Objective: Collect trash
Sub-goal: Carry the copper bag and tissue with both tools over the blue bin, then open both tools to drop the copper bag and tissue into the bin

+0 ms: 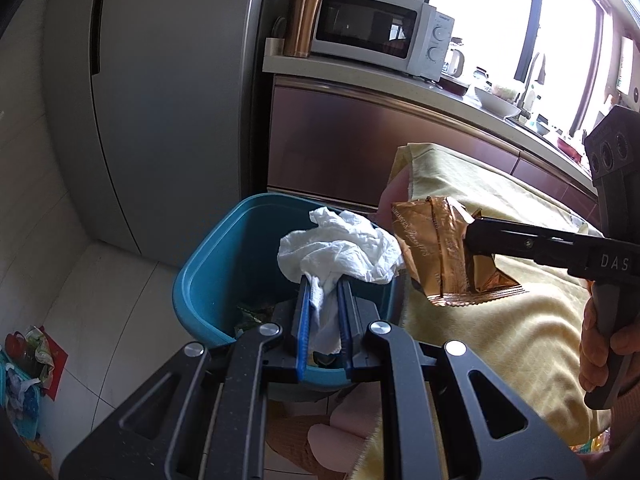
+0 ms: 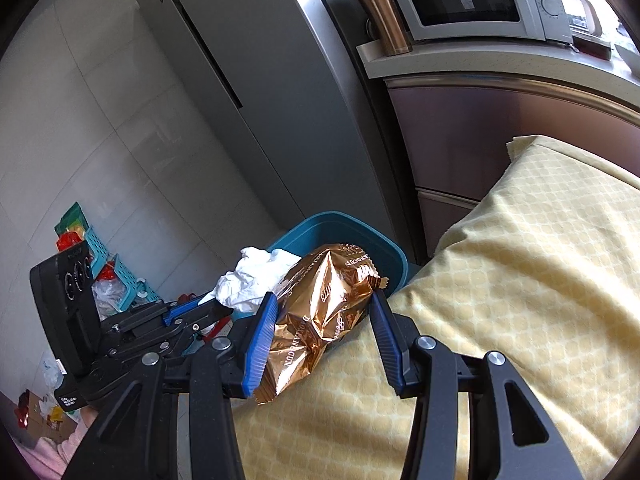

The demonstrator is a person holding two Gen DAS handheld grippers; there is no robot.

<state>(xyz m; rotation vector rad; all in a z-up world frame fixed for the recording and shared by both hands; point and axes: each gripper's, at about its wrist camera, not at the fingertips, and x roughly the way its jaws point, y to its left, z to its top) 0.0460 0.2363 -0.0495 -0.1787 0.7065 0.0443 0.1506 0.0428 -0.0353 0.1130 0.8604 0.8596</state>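
My left gripper (image 1: 324, 292) is clamped on a crumpled white tissue (image 1: 340, 246), which hangs right over the open mouth of the teal bin (image 1: 208, 280). My right gripper (image 2: 324, 320) is closed on a gold foil wrapper (image 2: 320, 304), held above the yellow cloth (image 2: 520, 280) on the worktop, with the bin at about 11 o'clock from it in the right wrist view. In that view the right-hand finger looks barely touching the foil, though the crinkles hide the contact, so I judge this grip as light.

The step, as I read it, is dropping both pieces in. For the tissue I should open the left fingers fully where they are; it is soft and may cling to the pads, so a small shake downward would help. The wrapper needs carrying past the bin's near rim first, beside the tissue at its 3 o'clock, without squeezing looser on the way, then releasing low so it cannot glance off the rim.
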